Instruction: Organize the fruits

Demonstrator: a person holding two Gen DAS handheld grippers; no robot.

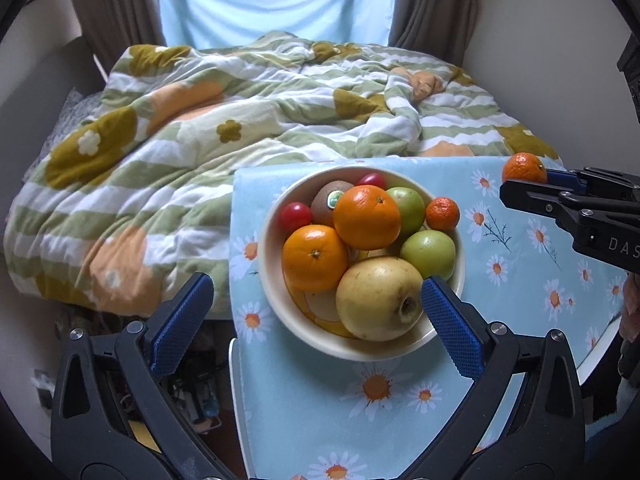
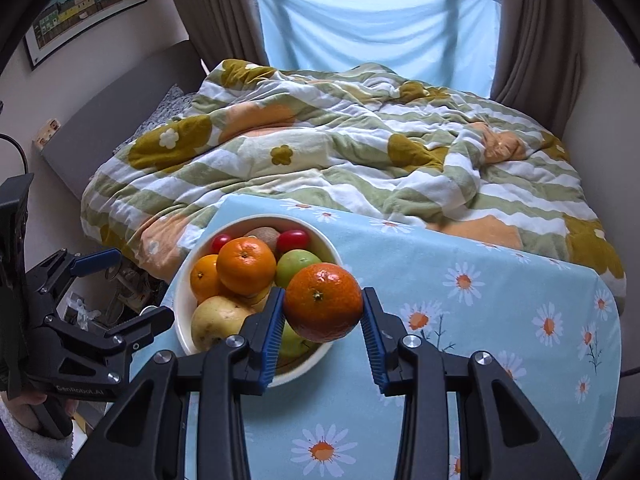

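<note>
Two grippers, one mandarin held

Your right gripper (image 2: pixel 323 312) has its blue pads pressed on both sides of a small mandarin (image 2: pixel 322 302), lifted at centre frame of the right wrist view, in front of the bowl's right rim. From the left wrist view that same mandarin (image 1: pixel 524 167) shows at the right edge, upper half, poking above the right gripper's (image 1: pixel 532 182) black fingers.

Your left gripper (image 1: pixel 316 324) is spread wide with nothing between the pads; in its own view the right pad overlaps the bowl's near right rim, the left pad hangs off the table's left edge (contact with the bowl: cannot tell).

White bowl (image 1: pixel 276 304) sits centre frame on the daisy-print blue tablecloth (image 1: pixel 400 420). Inside: yellow pear (image 1: pixel 376 300) at the front, two oranges (image 1: pixel 366 216), two green apples (image 1: pixel 428 254), a kiwi (image 1: pixel 326 204) with a sticker, two cherry tomatoes (image 1: pixel 295 217) at the back, and a second small mandarin (image 1: pixel 442 213) by the right rim.

Rumpled flower-print quilt (image 1: pixel 180 140) fills the upper half behind the table.
</note>
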